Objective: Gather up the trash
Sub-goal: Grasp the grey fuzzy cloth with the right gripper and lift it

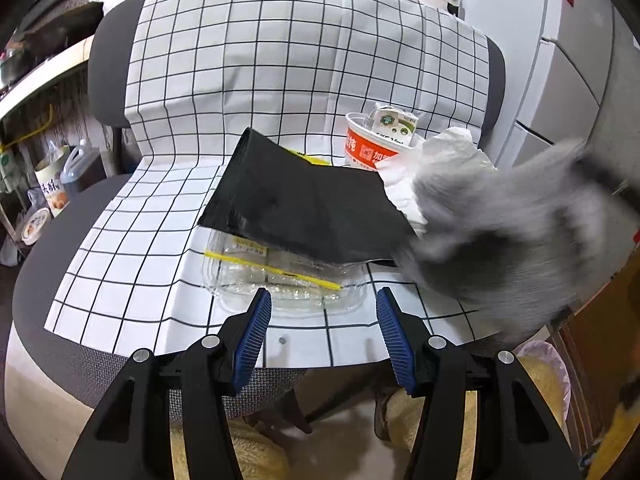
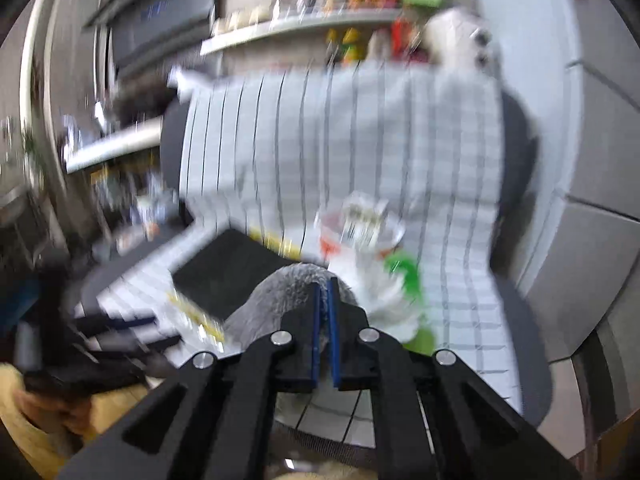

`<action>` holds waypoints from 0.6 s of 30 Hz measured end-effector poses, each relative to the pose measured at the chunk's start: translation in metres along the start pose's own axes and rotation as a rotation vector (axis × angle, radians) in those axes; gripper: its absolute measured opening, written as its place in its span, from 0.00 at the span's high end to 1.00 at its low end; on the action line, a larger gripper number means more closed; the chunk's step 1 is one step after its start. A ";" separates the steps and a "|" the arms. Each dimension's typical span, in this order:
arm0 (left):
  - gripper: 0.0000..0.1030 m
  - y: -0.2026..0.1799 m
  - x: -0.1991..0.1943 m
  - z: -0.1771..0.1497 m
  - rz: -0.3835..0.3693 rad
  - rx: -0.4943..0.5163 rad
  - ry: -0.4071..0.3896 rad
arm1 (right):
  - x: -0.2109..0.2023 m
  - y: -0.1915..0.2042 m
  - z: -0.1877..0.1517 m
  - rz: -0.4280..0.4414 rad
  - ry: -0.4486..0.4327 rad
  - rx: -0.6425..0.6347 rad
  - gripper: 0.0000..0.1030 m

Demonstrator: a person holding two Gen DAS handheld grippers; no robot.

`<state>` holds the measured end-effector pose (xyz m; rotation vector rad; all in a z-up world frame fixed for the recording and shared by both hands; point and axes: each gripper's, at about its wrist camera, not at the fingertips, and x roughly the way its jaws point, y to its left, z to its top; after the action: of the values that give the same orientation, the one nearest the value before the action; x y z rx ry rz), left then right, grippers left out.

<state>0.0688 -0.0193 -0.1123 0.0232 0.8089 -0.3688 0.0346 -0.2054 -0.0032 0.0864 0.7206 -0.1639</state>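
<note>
Two ribbed blue pads (image 2: 334, 320) pinch soft, fuzzy grey cloth (image 2: 280, 292).

On the cloth (image 1: 160, 264) over the chair seat, a flat bag (image 1: 304, 208) overlaps a tray (image 1: 280, 288); behind-right stands a cup (image 1: 366, 148) holding 1 carton (image 1: 394, 122).

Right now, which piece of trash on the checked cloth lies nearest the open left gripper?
The clear plastic tray, just ahead of the left gripper; the black bag and orange cup sit farther back.

Black bag (image 1: 304, 208) covers the clear tray (image 1: 280, 280); cloth (image 1: 132, 280) left lies bare.
</note>
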 end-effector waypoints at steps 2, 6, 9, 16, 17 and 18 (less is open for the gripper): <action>0.46 -0.006 0.001 0.001 -0.007 0.014 0.001 | -0.033 -0.013 0.012 -0.018 -0.090 0.051 0.96; 0.46 -0.023 0.006 0.005 -0.038 0.050 0.000 | -0.085 -0.038 0.024 -0.184 -0.239 0.077 0.96; 0.46 -0.042 0.015 0.010 -0.074 0.079 0.009 | -0.101 -0.052 0.026 -0.340 -0.258 0.037 0.96; 0.46 -0.093 0.043 0.026 -0.174 0.139 0.025 | -0.070 -0.104 0.000 -0.395 -0.144 0.097 0.96; 0.46 -0.099 0.047 0.028 -0.191 0.139 0.026 | -0.062 -0.111 -0.002 -0.367 -0.126 0.127 0.96; 0.46 -0.108 0.053 0.031 -0.208 0.140 0.028 | -0.056 -0.117 -0.006 -0.339 -0.113 0.152 0.96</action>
<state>0.0883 -0.1417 -0.1151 0.0752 0.8139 -0.6224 -0.0315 -0.3126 0.0267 0.0988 0.6056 -0.5444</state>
